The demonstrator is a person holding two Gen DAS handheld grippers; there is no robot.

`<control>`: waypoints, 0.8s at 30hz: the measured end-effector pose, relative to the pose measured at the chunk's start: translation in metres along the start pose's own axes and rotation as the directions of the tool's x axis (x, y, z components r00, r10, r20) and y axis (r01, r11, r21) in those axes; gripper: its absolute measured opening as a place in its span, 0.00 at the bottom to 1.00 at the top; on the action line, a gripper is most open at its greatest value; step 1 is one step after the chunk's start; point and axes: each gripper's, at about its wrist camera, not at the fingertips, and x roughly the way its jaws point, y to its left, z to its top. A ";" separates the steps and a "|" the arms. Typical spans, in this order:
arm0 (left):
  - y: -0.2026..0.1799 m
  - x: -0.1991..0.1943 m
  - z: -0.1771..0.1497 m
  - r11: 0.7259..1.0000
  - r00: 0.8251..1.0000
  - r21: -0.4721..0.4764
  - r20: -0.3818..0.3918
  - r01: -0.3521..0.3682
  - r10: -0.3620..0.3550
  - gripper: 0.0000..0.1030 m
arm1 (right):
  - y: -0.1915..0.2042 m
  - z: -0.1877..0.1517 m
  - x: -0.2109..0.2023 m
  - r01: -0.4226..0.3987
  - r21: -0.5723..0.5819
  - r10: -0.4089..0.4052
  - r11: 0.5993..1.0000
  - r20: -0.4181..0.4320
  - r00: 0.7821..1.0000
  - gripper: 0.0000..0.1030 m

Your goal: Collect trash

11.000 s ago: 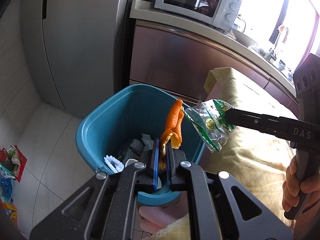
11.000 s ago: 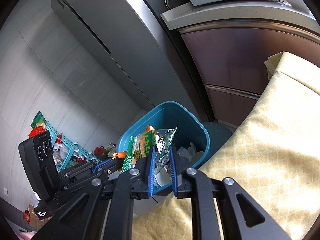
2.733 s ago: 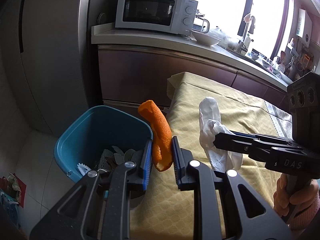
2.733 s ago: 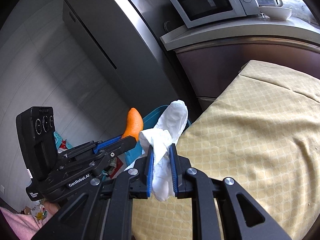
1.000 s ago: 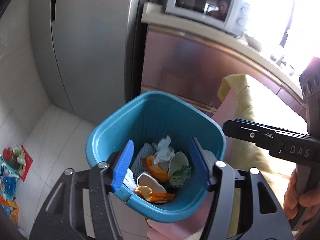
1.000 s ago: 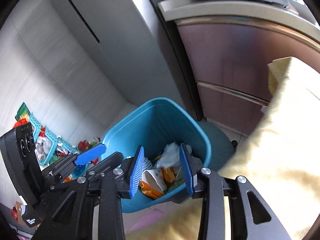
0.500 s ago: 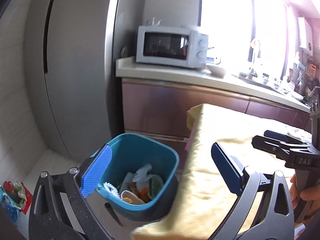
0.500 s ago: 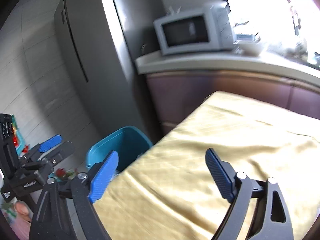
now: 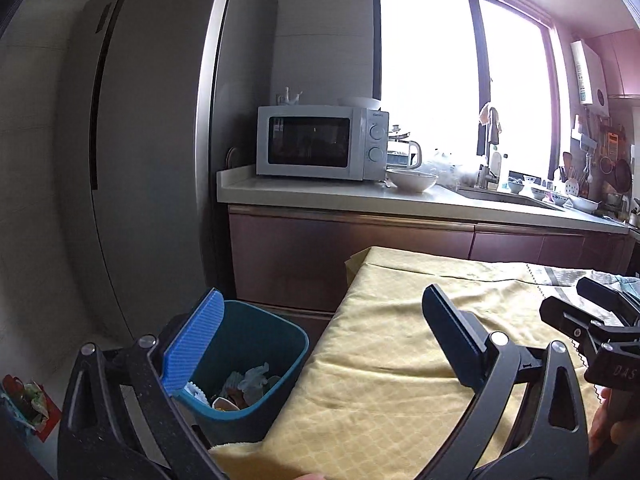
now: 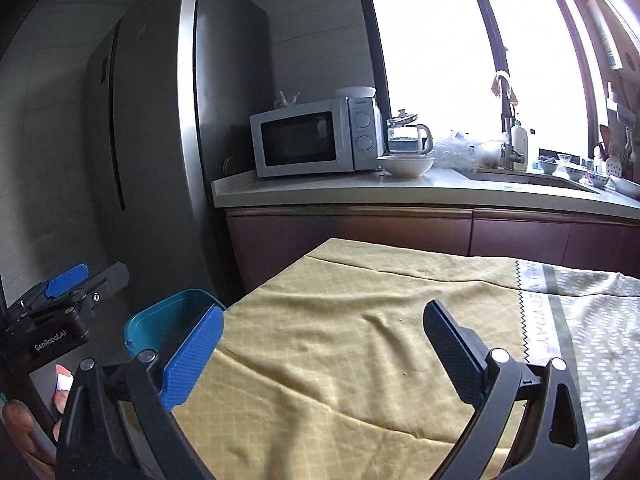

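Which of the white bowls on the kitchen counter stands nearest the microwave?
The big plain white bowl just right of the microwave, in front of the glass kettle. The other bowls are small, patterned, and sit far along the counter past the sink.

Teal trash bin stands filled beside the cloth-covered desk

The teal plastic bin [image 9: 260,344] sits upright on the floor, just beside the near corner of the desk [image 9: 400,360] draped in a yellow patterned cloth, with the steel refrigerator behind it. Inside lies the collected trash [image 9: 244,388]: crumpled white tissue, a pale cup-like scrap and a frilled white paper piece against the left wall; other pieces are too small to tell. In the right wrist view only the bin's rim [image 10: 168,316] and upper inner wall show, its contents hidden.
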 end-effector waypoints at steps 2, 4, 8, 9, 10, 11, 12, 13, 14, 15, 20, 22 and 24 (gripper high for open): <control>-0.006 -0.005 0.000 1.000 1.000 0.004 0.009 0.013 -0.013 0.95 | -0.002 -0.004 -0.007 0.027 -0.006 -0.027 1.000 0.023 0.999 0.94; -0.012 -0.010 -0.001 1.000 1.000 0.007 0.014 0.021 -0.021 0.95 | -0.005 -0.006 -0.015 0.046 -0.017 -0.046 0.999 0.041 0.998 0.94; -0.023 -0.016 -0.001 0.999 0.999 0.037 0.037 0.018 -0.020 0.95 | -0.012 -0.007 -0.024 0.054 0.003 -0.054 0.999 0.061 0.997 0.94; -0.025 -0.018 -0.001 0.999 0.999 0.041 0.041 0.024 -0.025 0.95 | -0.012 -0.007 -0.026 0.061 0.001 -0.060 0.998 0.062 0.996 0.94; -0.026 -0.019 -0.001 0.999 0.999 0.042 0.045 0.027 -0.029 0.95 | -0.013 -0.006 -0.026 0.066 0.000 -0.066 0.998 0.064 0.996 0.94; -0.027 -0.019 -0.001 0.999 0.998 0.043 0.048 0.031 -0.033 0.95 | -0.014 -0.007 -0.026 0.068 0.002 -0.068 0.998 0.064 0.996 0.94; -0.028 -0.020 -0.002 0.999 0.998 0.044 0.049 0.033 -0.035 0.95 | -0.016 -0.007 -0.027 0.068 0.007 -0.068 0.998 0.064 0.996 0.94; -0.028 -0.021 -0.002 0.998 0.998 0.044 0.051 0.033 -0.035 0.95 | -0.016 -0.007 -0.028 0.069 0.013 -0.069 0.998 0.064 0.996 0.94; -0.029 -0.022 -0.002 0.999 0.998 0.045 0.057 0.032 -0.034 0.95 | -0.018 -0.007 -0.029 0.071 0.016 -0.072 0.997 0.068 0.995 0.94; -0.030 -0.023 -0.002 0.998 0.998 0.046 0.061 0.031 -0.033 0.95 | -0.017 -0.008 -0.029 0.074 0.017 -0.075 0.997 0.073 0.995 0.94; -0.031 -0.023 -0.002 0.999 0.997 0.042 0.072 0.027 -0.030 0.95 | -0.018 -0.008 -0.031 0.077 0.013 -0.078 0.997 0.072 0.994 0.94; -0.031 -0.023 -0.001 0.999 0.997 0.041 0.075 0.025 -0.028 0.95 | -0.019 -0.009 -0.031 0.077 0.017 -0.078 0.997 0.076 0.994 0.94; -0.031 -0.024 -0.001 0.999 0.996 0.041 0.085 0.022 -0.025 0.95 | -0.019 -0.009 -0.031 0.079 0.018 -0.080 0.997 0.077 0.994 0.94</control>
